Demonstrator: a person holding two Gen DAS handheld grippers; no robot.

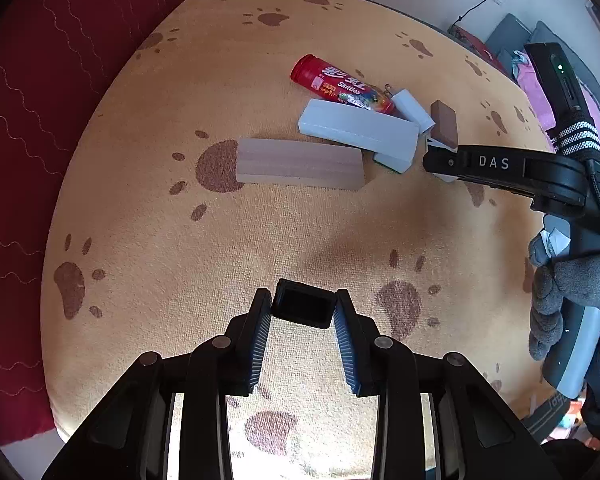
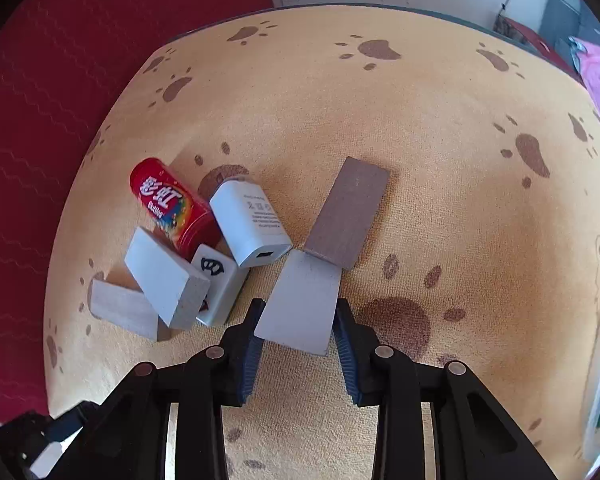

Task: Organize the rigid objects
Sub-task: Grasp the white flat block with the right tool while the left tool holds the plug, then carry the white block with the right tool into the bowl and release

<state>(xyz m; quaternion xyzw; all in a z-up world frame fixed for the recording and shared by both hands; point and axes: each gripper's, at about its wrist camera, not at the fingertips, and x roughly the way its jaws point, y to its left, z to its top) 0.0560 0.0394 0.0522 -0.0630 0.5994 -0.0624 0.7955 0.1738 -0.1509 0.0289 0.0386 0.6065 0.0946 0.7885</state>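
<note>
Your left claw (image 1: 303,307) grips small black box (image 1: 303,305); your right claw (image 2: 298,322) clamps grey block (image 2: 300,304), touching brown block (image 2: 348,214).

Your left claw (image 1: 303,307) grips a small black open-ended box (image 1: 303,307) above the paw-print desk (image 1: 180,240). Farther off lie a pale wooden block (image 1: 300,163), a white block (image 1: 358,130) and a red Skittles tube (image 1: 340,84). Your right claw (image 1: 440,162) reaches beside a brown block (image 1: 444,122).
</note>
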